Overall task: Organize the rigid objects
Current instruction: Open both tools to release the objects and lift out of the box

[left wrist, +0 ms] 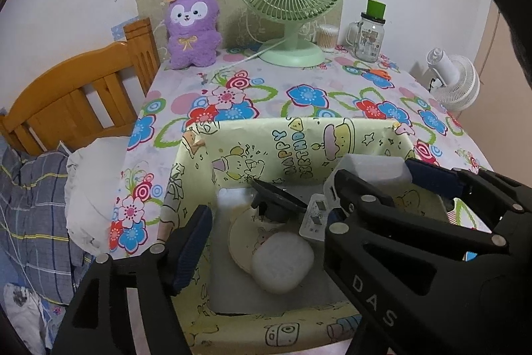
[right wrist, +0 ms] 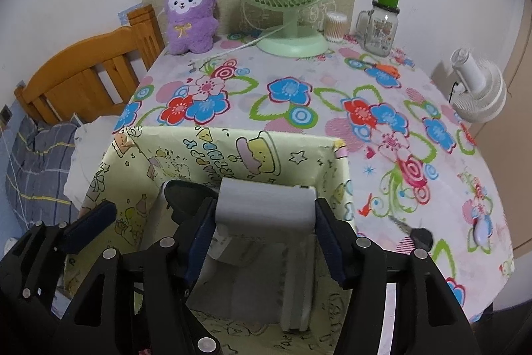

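- Yellow cartoon-print box sits at the table's near edge, toward the near-left corner by the bed. Both grippers hang over it.
- Right gripper: fingers closed on a white rectangular block, one pad on each short side, held above the box's open top.
- Block looks like a power bank or a charger: hard smooth plastic, rounded edges, stiff. My guess is moderate weight and a bit slippery, so the flat-side grip is the right one; keep it level.
- Left gripper: fingers spread, nothing between them, over the box interior.
- Already in the box: a white rounded soap-like lump, a round cartoon-print disc, a black dish-shaped part, a small white adapter. All rigid, mixed shapes, loosely stacked.
- Risk: the block landing on the black part and tipping. Free floor looks to be on the box's right side.
- A black-handled tool lies on the floral tablecloth near the table's right edge, outside the box.
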Available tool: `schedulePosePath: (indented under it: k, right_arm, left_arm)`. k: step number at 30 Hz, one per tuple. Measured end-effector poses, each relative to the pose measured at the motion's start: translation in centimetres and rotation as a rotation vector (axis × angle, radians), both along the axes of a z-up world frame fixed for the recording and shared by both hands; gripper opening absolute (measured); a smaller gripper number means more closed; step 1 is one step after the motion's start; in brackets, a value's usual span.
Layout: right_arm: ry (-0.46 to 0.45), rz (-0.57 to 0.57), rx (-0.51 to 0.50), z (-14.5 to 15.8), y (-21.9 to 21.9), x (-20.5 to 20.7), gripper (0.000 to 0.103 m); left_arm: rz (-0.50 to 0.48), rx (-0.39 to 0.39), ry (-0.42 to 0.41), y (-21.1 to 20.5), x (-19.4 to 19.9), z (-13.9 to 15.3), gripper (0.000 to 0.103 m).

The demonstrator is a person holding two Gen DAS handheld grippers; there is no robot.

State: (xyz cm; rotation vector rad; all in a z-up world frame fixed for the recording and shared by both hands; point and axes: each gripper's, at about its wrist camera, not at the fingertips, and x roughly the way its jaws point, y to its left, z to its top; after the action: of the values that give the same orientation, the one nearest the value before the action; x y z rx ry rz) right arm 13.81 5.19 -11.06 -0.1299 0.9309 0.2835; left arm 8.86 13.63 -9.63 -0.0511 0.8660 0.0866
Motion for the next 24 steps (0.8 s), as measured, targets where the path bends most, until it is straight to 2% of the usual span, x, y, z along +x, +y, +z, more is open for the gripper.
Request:
schedulePosePath:
  k: [1,2,4,5,24]
  right_arm:
    - [-0.015,0.003,-0.006,0.3,-0.1,-0.3,0.065]
    - [-0.032,0.005,-0.009,0.6,-0.2,-0.5,0.072]
    - [-0.042,0.018,0.016,1.0,-0.5,-0.9,0.087]
    - [-0.046,0.015,0.027,1.2,-0.7,-1.0,0.088]
    - [-0.117,-0.012,0.075,4.1,-4.4,-3.3,0.09]
  left_arm:
    - [0.001,0.001,-0.005,0.0,-0.2,0.2,0.079]
    - [-0.01,-0.012,-0.014,-0.2,-0.4,0.4,0.086]
    - [-0.01,-0.021,-0.032,-0.4,-0.8,0.9,0.089]
    - [-0.008,-0.012,-0.042,-0.6,-0.9,1.1,0.09]
    - [-0.02,0.029,-0.094,-4.1,-2.8,3.7,0.092]
